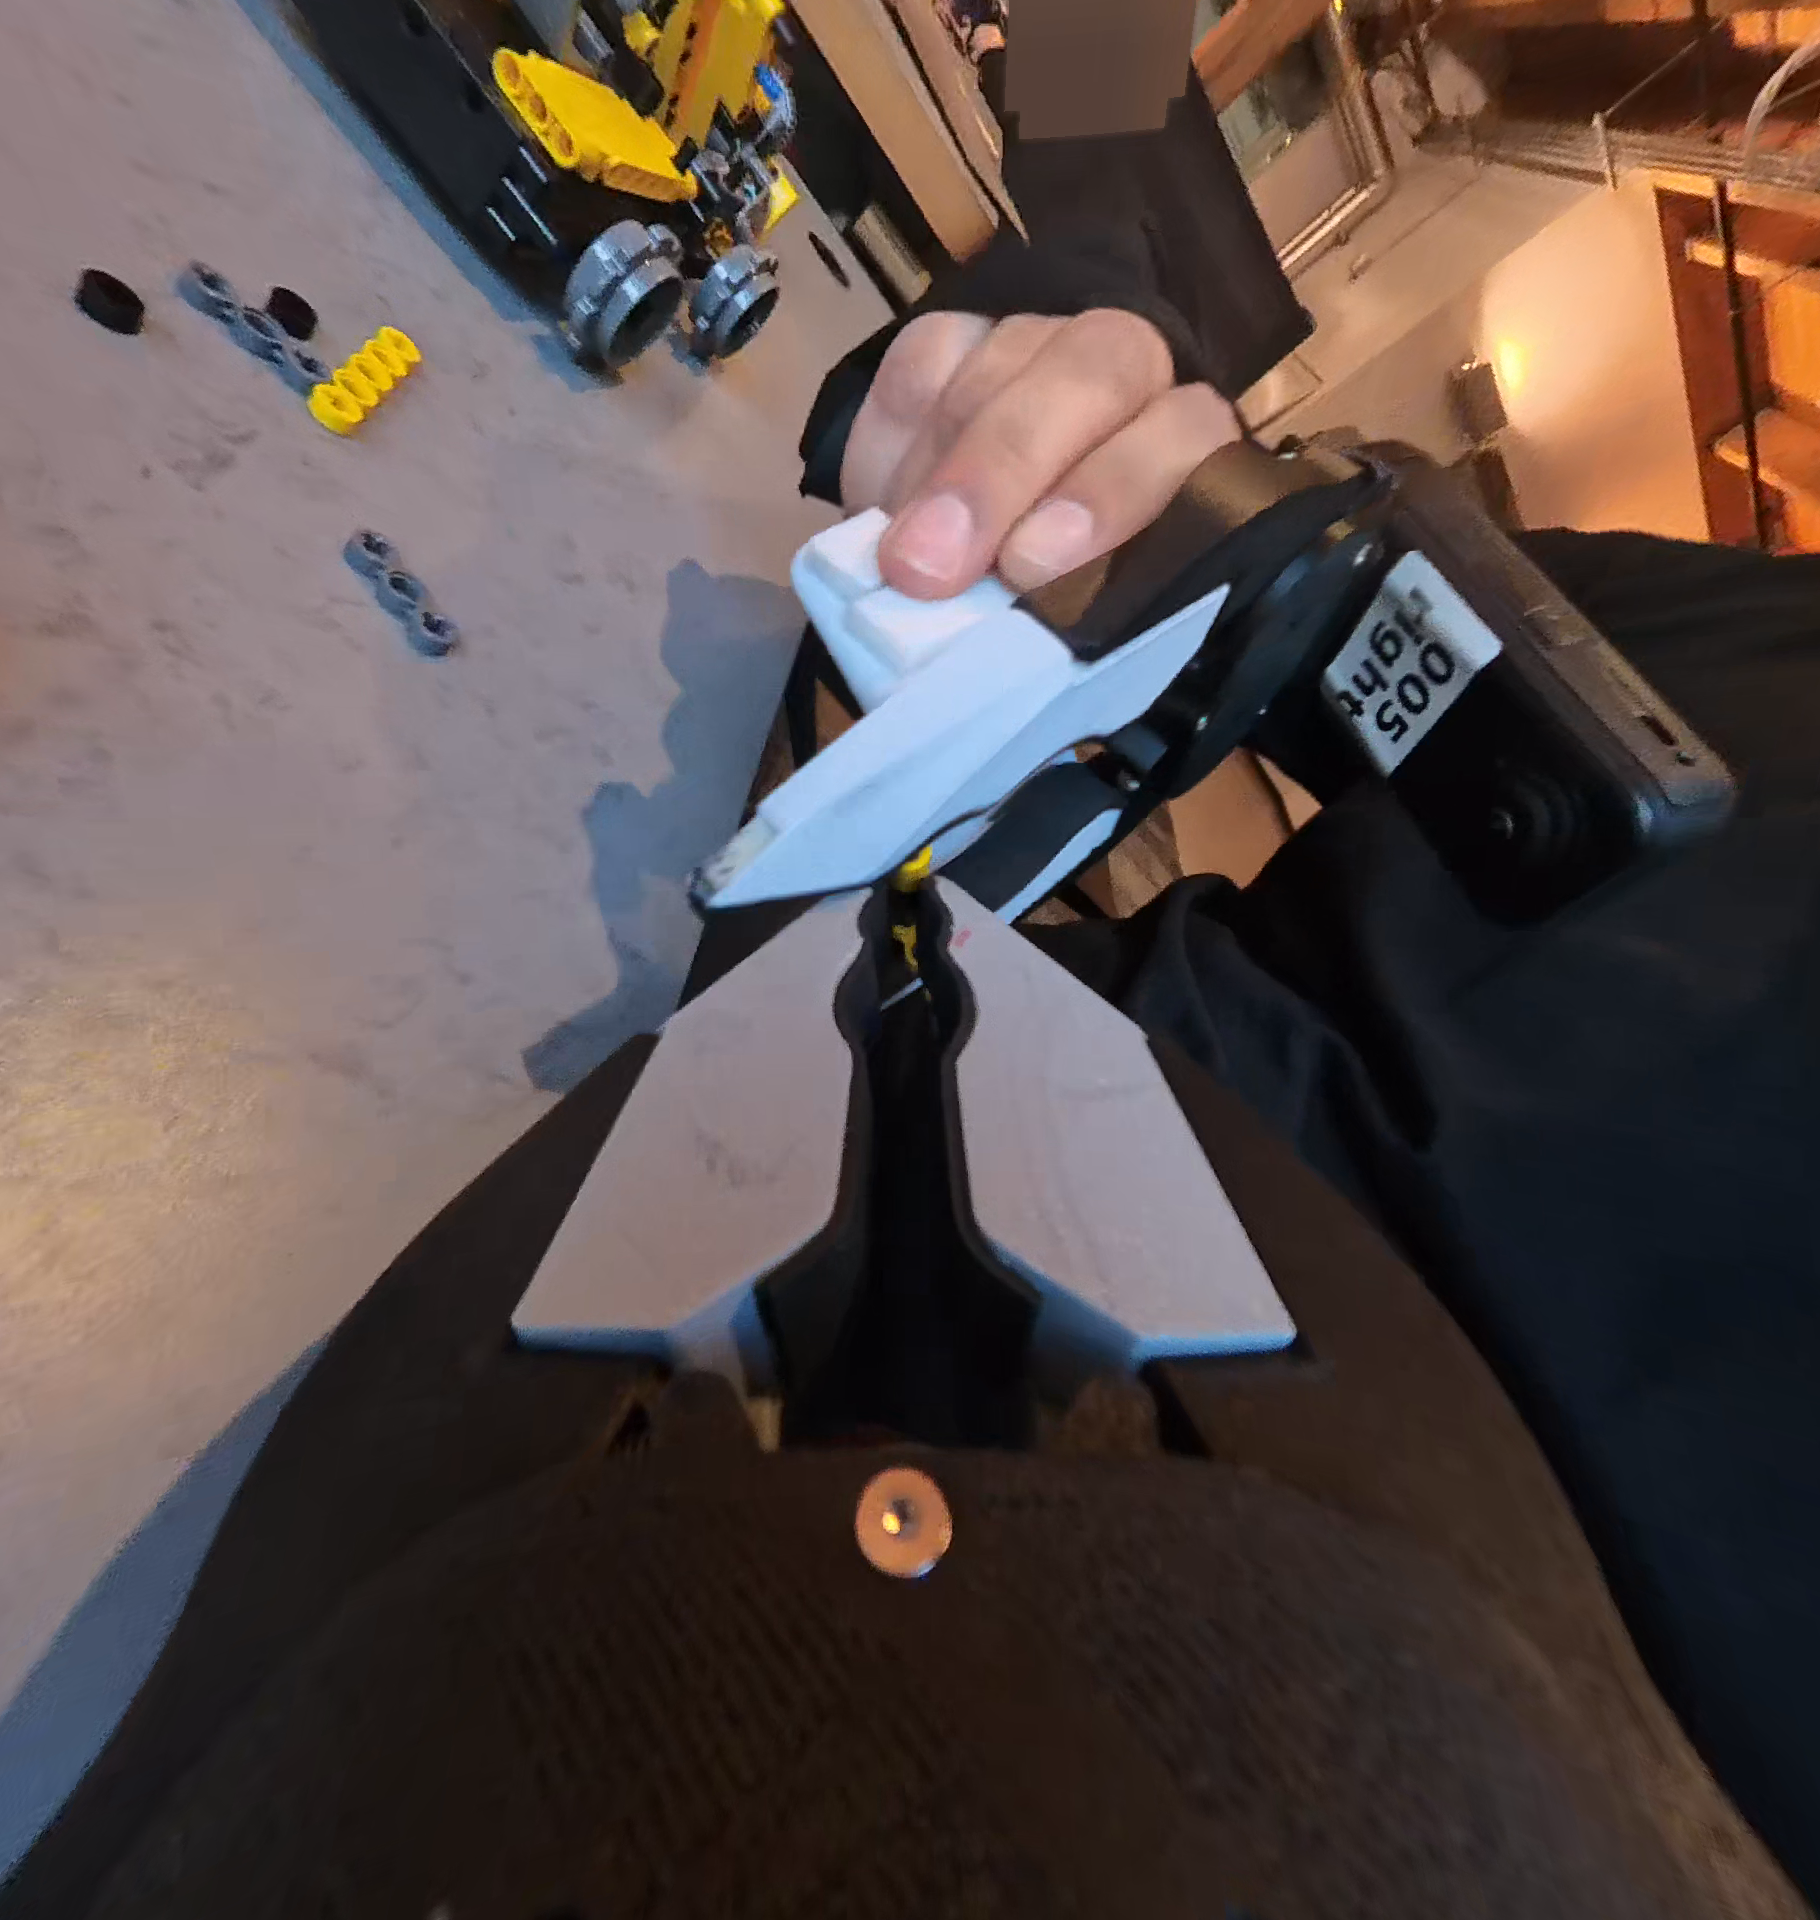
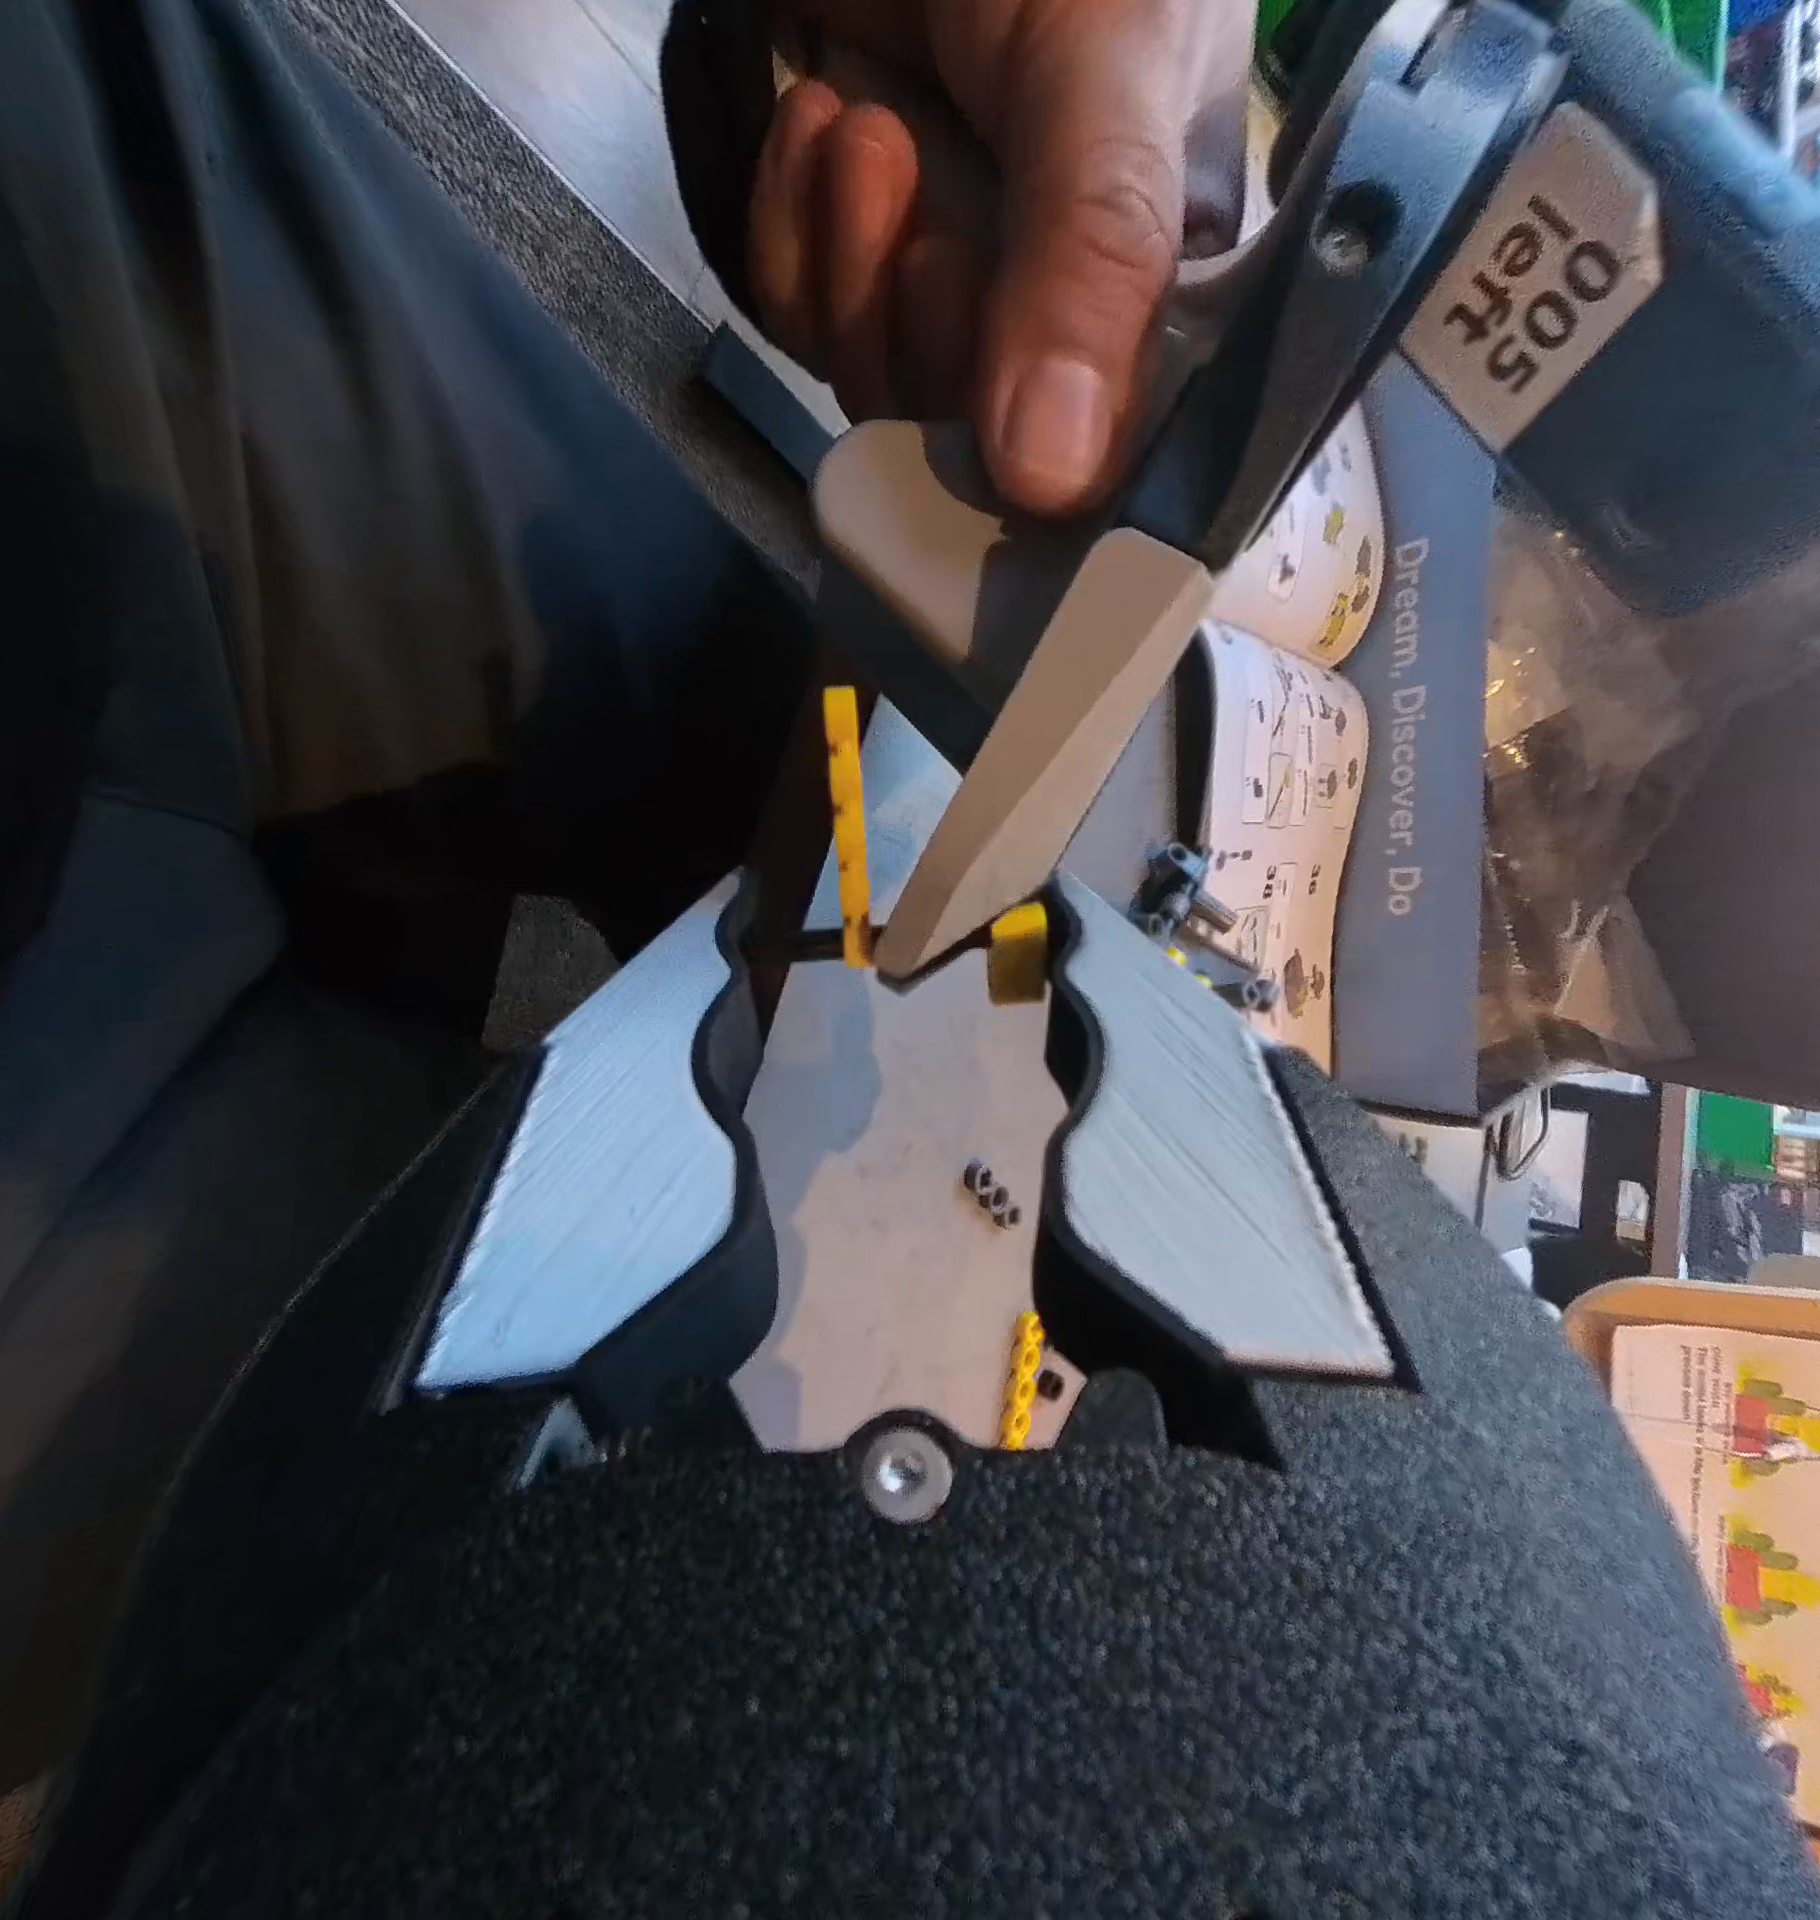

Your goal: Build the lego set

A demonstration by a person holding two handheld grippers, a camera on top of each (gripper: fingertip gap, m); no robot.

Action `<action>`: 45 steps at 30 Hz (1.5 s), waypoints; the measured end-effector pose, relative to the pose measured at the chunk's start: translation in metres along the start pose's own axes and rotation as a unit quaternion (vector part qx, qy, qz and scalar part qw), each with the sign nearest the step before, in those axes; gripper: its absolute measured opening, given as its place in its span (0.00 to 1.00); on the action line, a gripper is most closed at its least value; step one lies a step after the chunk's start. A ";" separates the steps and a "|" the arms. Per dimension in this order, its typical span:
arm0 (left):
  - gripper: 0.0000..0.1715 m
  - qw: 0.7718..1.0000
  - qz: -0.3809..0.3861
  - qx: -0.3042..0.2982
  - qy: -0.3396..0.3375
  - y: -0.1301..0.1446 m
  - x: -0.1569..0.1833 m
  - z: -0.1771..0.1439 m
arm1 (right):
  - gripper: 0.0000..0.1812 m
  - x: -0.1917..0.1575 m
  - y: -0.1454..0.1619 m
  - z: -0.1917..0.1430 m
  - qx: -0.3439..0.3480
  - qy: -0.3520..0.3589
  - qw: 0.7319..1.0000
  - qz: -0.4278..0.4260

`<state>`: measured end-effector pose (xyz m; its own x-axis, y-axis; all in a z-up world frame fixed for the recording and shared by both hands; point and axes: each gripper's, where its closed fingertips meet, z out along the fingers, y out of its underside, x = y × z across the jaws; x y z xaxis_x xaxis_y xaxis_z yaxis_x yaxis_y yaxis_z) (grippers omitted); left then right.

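Note:
My left gripper point(image 1: 906, 925) is shut on a thin black axle with a small yellow piece point(image 1: 904, 940) on it, held above the table edge. In the right wrist view its grey finger point(image 2: 1041, 748) comes in from the upper right and pinches the axle point(image 2: 797, 940) between a long yellow beam point(image 2: 846, 821) and a yellow bush point(image 2: 1018, 954). My right gripper point(image 2: 901, 914) spans this assembly end to end: one pad touches the axle's end, the other the bush. The right gripper also shows in the left wrist view point(image 1: 885, 878), crossing over my left fingertips.
On the pale table point(image 1: 262, 831) stand a yellow vehicle model point(image 1: 657, 135) with grey wheels, a loose yellow beam point(image 1: 366, 379), grey beams point(image 1: 402, 592) and black round parts point(image 1: 109, 301). An open instruction booklet point(image 2: 1290, 748) and a plastic bag point(image 2: 1571, 831) lie to the right. A person's dark clothing is close by. Left and right tips are no more than a few centimetres apart.

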<state>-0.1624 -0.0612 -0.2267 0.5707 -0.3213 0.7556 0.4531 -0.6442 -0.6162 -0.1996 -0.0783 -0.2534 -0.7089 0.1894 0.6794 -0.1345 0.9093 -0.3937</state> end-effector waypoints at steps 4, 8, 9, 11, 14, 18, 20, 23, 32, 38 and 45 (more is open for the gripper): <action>0.02 1.000 -0.004 0.012 -0.006 -0.005 -0.004 0.001 | 0.29 0.003 0.008 0.000 -0.005 0.009 1.000 0.025; 0.02 1.000 -0.003 0.011 -0.014 -0.005 -0.005 -0.001 | 0.27 0.004 0.014 0.001 -0.008 0.017 0.999 0.044; 0.02 1.000 -0.004 0.011 -0.013 -0.006 -0.005 -0.001 | 0.27 0.005 0.014 0.001 -0.010 0.022 0.999 0.039; 0.02 1.000 -0.006 0.007 -0.010 -0.005 -0.003 0.000 | 0.16 0.013 0.016 0.000 -0.021 0.056 0.998 0.015; 0.02 1.000 -0.003 0.007 -0.014 -0.005 -0.004 0.003 | 0.12 0.016 0.016 0.000 -0.029 0.069 0.997 0.003; 0.02 1.000 0.001 0.023 -0.021 -0.010 -0.006 0.001 | 0.25 0.009 0.020 0.002 -0.032 0.040 0.998 0.039; 0.02 1.000 0.002 0.025 -0.019 -0.011 -0.004 0.001 | 0.28 0.010 0.019 0.001 -0.032 0.046 0.998 0.035; 0.02 0.999 0.004 0.029 -0.018 -0.014 -0.003 0.001 | 0.33 0.008 0.016 -0.002 -0.023 0.030 0.998 0.058; 0.02 0.999 0.011 0.024 -0.026 -0.014 -0.002 0.003 | 0.28 0.011 0.015 -0.002 -0.025 0.036 0.998 0.052; 0.02 0.999 0.009 0.022 -0.037 -0.013 -0.005 0.003 | 0.27 0.010 0.017 0.001 -0.045 0.039 0.998 0.033; 0.01 0.997 0.007 0.053 -0.051 -0.014 -0.009 0.002 | 0.24 0.008 0.023 0.003 -0.077 0.018 0.997 0.023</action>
<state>-0.1723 -0.0477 -0.2259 0.6426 -0.2541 0.7228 0.5112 -0.5605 -0.6515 -0.2099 -0.0572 -0.2589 -0.6855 0.2430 0.6863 0.0068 0.9447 -0.3277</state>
